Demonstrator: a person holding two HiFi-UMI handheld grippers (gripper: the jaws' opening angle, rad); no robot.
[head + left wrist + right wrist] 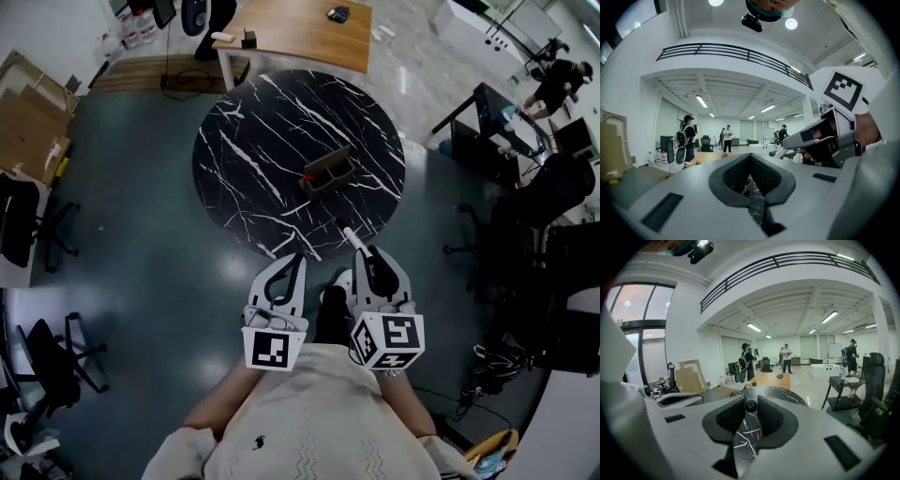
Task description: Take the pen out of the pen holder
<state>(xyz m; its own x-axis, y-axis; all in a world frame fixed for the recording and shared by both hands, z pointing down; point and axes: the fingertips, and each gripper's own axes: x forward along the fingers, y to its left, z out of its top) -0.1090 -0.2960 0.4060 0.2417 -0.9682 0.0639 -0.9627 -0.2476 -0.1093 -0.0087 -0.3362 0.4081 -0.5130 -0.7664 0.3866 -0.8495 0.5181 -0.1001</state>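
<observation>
A brown pen holder [328,172] stands right of centre on the round black marble table [248,150], with something red [308,174] at its left end. My right gripper [362,251] hovers off the table's near edge, shut on a white pen [350,234] whose end pokes forward past the fingertips. In the right gripper view the pen's dark round end [750,405] sits pinched between the pads. My left gripper [296,257] hangs beside it on the left, shut, with nothing between its fingers. From the left gripper view the right gripper [820,140] shows at the right.
A wooden desk [300,33] stands beyond the table. Office chairs [28,225] and cardboard boxes [28,122] are at the left. A dark desk and chair [525,187] are at the right. Several people [786,357] stand far off.
</observation>
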